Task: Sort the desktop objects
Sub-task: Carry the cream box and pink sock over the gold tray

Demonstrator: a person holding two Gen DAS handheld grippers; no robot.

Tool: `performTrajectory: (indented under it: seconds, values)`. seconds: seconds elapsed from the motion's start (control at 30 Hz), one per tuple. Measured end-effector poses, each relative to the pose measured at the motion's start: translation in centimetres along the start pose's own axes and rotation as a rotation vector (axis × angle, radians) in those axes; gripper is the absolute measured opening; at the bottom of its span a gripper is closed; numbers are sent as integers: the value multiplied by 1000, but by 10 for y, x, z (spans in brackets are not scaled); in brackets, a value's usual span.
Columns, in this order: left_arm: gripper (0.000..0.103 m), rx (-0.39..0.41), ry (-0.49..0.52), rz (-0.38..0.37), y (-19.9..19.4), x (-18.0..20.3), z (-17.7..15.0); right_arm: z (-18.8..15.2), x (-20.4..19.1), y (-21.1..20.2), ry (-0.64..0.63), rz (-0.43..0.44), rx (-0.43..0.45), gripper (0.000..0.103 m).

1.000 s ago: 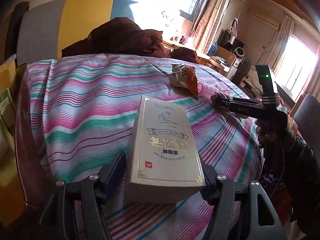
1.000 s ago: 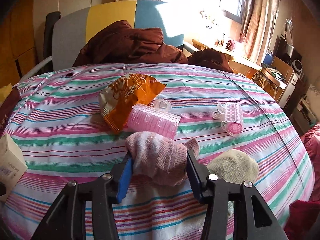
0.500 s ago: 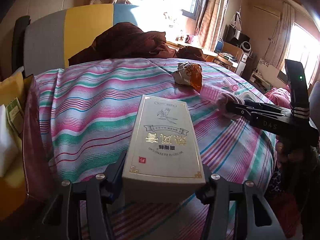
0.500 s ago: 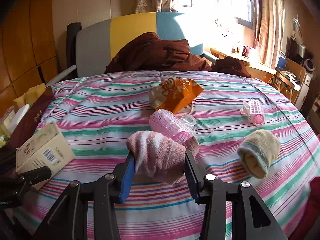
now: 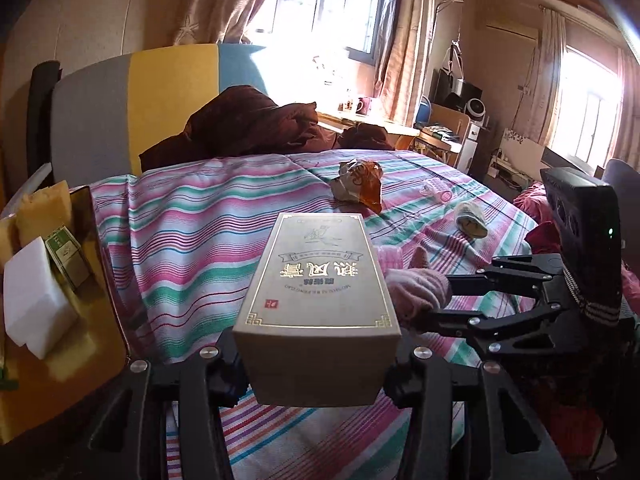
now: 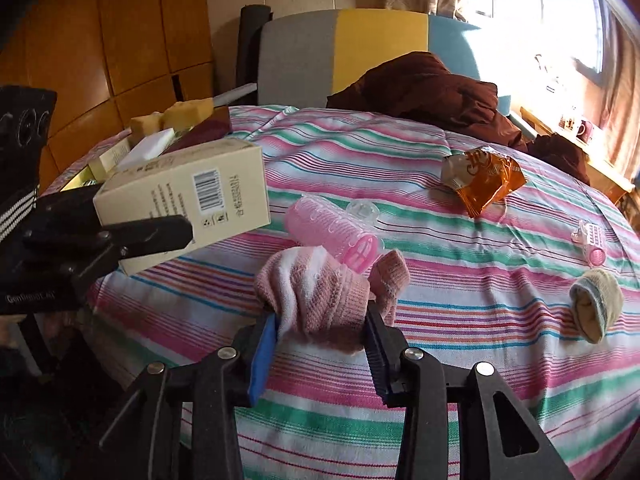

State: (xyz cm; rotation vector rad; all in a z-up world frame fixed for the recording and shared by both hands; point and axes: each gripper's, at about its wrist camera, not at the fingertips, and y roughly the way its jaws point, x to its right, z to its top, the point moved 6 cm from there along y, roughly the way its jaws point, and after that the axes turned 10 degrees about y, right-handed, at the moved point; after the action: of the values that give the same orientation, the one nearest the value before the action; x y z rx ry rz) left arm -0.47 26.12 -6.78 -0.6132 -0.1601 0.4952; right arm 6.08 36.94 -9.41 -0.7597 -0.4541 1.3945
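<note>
The left claw [image 5: 316, 364] holds a box [image 5: 320, 280] and the right claw [image 6: 320, 332] holds a pink sock [image 6: 316, 296], both near the bed's [image 6: 460, 380] left edge. A roller [image 6: 332, 232], a bag [image 6: 484, 180], a small roller [image 6: 592, 240] and a beige sock [image 6: 596, 308] lie loose on the bed, so I judge much is left.

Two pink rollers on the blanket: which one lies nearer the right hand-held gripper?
The large pink roller, just behind the held pink sock. The small roller lies far right, beyond the beige sock.
</note>
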Motion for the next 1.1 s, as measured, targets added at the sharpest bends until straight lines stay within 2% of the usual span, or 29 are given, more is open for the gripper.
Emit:
performTrajectory:
  seconds: [0.2,0.53,0.9,1.1]
  values:
    - [52,-24,40,2,11,9,5,-3,-8,-5,-55,-13,2,41]
    - [52,-99,49,-8,40,20,-1,-11,-6,-15,-98,-32,-11,39]
    - [52,-167,41,-3,72,27,-2,-33,11,-45,-118,-74,-34,39]
    - [52,-163,30,33,68,21,-2,-22,16,-66,-59,-31,31,39]
